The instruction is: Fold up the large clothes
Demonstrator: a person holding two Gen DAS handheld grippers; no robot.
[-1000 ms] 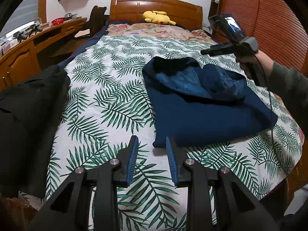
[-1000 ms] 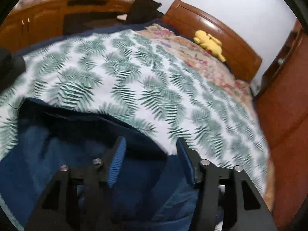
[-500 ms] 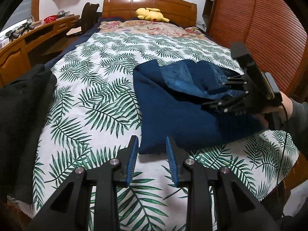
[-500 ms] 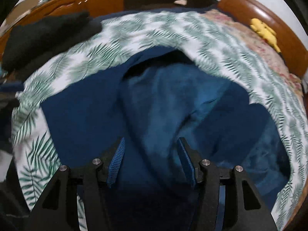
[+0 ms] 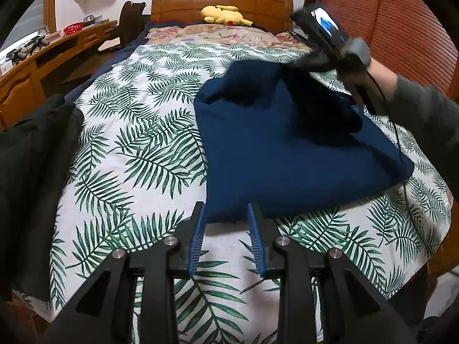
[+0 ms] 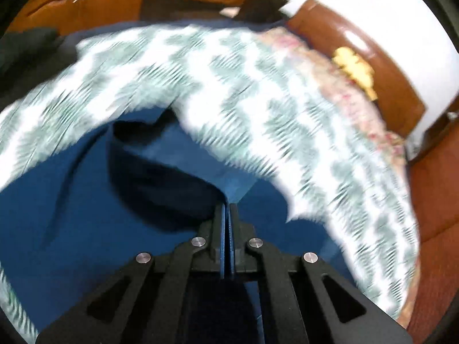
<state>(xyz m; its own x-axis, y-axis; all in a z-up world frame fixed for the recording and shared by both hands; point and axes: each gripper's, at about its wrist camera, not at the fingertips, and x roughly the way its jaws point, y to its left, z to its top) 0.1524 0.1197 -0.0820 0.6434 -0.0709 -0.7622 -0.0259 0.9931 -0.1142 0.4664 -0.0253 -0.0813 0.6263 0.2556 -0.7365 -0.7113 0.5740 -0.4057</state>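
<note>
Garment (image 5: 275, 154) pinched in right tool (image 6: 229, 209) — left tool (image 5: 225, 220) apart, black clothes (image 5: 31, 172) beside.

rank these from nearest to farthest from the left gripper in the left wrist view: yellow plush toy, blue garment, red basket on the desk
From the left gripper:
1. blue garment, right ahead of the fingertips, spread to the right on the bed.
2. red basket, far left on the desk.
3. yellow plush toy, at the headboard, far end of the bed.
The last two are close; the ranking there is tentative.
</note>
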